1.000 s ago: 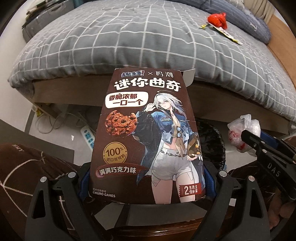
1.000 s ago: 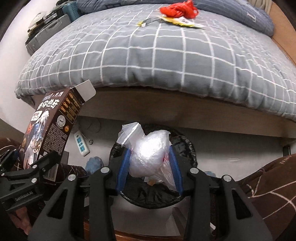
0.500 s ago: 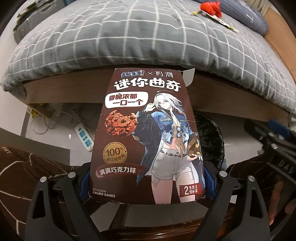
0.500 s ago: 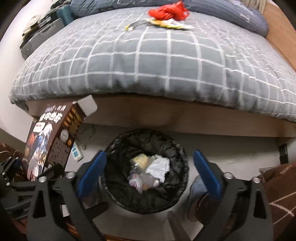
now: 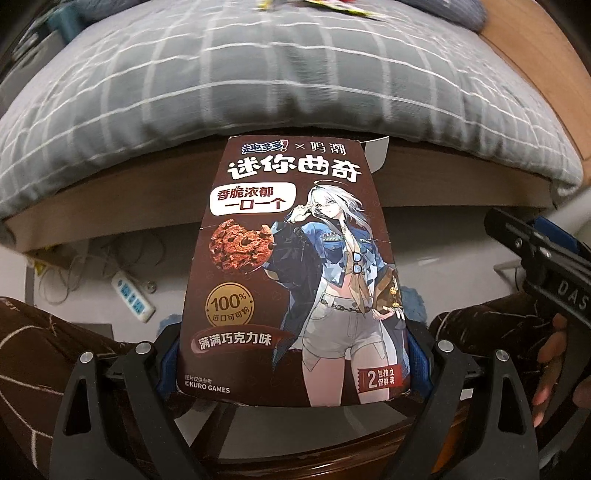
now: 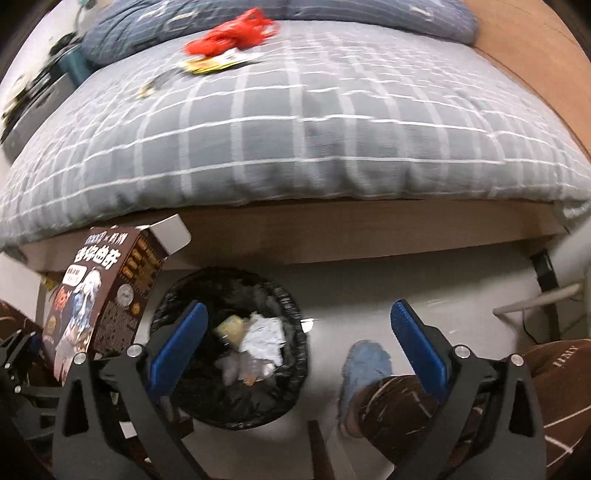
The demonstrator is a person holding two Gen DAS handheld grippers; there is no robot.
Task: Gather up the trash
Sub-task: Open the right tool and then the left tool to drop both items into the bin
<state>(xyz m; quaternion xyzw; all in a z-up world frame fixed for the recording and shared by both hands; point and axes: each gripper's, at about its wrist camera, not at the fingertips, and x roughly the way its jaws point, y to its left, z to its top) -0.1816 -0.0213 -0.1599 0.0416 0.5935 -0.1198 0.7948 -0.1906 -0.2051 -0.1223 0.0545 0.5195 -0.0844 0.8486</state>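
A cookie box [image 5: 291, 273] is clamped upright in the left tool [image 5: 293, 363]; the right tool [image 6: 299, 354] is spread wide above the trash bin [image 6: 236, 350].

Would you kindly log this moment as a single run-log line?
left gripper: shut on cookie box | right gripper: open, empty | trash bin: on floor by bed, holds trash | red wrapper: on bed

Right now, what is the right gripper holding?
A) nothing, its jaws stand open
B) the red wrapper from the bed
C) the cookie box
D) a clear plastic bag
A: the right gripper shows bare blue pads spread wide above the trash bin, while the cookie box sits clamped in the left gripper.
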